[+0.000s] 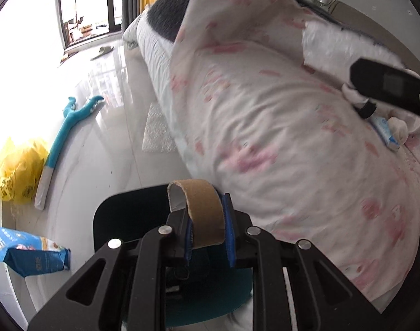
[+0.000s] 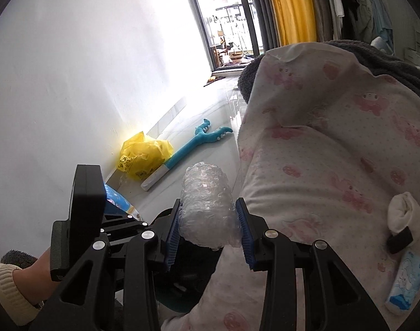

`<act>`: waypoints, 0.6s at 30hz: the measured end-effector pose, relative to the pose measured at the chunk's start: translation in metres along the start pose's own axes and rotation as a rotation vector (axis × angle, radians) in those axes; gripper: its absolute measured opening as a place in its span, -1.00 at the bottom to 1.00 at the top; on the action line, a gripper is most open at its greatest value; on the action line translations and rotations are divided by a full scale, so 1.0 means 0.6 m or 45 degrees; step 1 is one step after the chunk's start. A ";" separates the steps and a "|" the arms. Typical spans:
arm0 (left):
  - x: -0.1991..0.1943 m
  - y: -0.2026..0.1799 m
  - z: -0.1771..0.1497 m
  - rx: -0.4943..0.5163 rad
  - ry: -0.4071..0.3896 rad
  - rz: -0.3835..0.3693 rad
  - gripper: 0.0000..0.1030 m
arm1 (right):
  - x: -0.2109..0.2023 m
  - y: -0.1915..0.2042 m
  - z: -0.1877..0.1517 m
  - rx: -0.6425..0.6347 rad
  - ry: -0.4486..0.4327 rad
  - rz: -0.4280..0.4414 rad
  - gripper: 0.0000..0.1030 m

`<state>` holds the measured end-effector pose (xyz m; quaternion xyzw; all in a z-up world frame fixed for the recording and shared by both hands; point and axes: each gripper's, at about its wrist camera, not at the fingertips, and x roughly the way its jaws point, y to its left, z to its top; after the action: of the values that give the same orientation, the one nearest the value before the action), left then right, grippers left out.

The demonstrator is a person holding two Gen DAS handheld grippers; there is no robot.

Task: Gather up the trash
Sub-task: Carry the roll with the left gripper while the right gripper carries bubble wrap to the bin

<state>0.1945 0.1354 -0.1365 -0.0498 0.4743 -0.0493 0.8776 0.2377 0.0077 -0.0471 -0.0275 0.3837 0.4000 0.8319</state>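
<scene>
Clamping a flattened cardboard tube [image 1: 199, 212] between its blue-padded fingers [image 1: 229, 237], the left gripper [image 1: 208, 237] hangs over a dark bin [image 1: 119, 215] beside the bed, while the right gripper [image 2: 208, 231] carries a crumpled wad of clear plastic wrap [image 2: 207, 207] above the same stretch of glossy floor [image 2: 193, 165]. Both pieces of trash sit clear of the bedding, held in the air near the edge of the pink-printed quilt [image 1: 279, 115]. Each pair of fingers is closed only as far as its load allows: the left pair pinches the tube's sides with the cardboard arching above the pads, and the right pair presses into the wrap's two flanks, the bundle bulging out above and below. The step in hand appears to be carrying these finds to a drop point, judged to be the bin below the left gripper. Doing it well would mean bringing each load squarely over the opening before easing the fingers apart, one at a time, since the light wrap could cling to a pad or drift sideways and the tube could glance off the rim. More possible trash lies about: a small blue-and-white packet [image 2: 406, 281] on the quilt beside a rolled white sock [image 2: 403, 215], a yellow plastic bag [image 2: 143, 157] against the wall, a blue snack bag [image 1: 28, 251] on the floor, and a teal plush toy [image 2: 193, 143] stretched out between them.
</scene>
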 end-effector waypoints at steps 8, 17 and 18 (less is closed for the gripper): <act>0.024 0.060 -0.046 -0.075 0.122 0.005 -0.59 | 0.050 0.050 -0.003 -0.053 0.076 0.033 -0.24; 0.034 0.111 -0.079 -0.117 0.197 0.020 -0.21 | 0.097 0.075 -0.007 -0.040 0.151 0.038 -0.24; 0.031 0.115 -0.080 -0.126 0.196 0.015 -0.12 | 0.103 0.077 -0.007 -0.034 0.159 0.038 -0.24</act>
<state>0.1672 0.1991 -0.1876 -0.0864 0.5425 -0.0245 0.8352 0.2270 0.0772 -0.0786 -0.0579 0.4299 0.4150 0.7997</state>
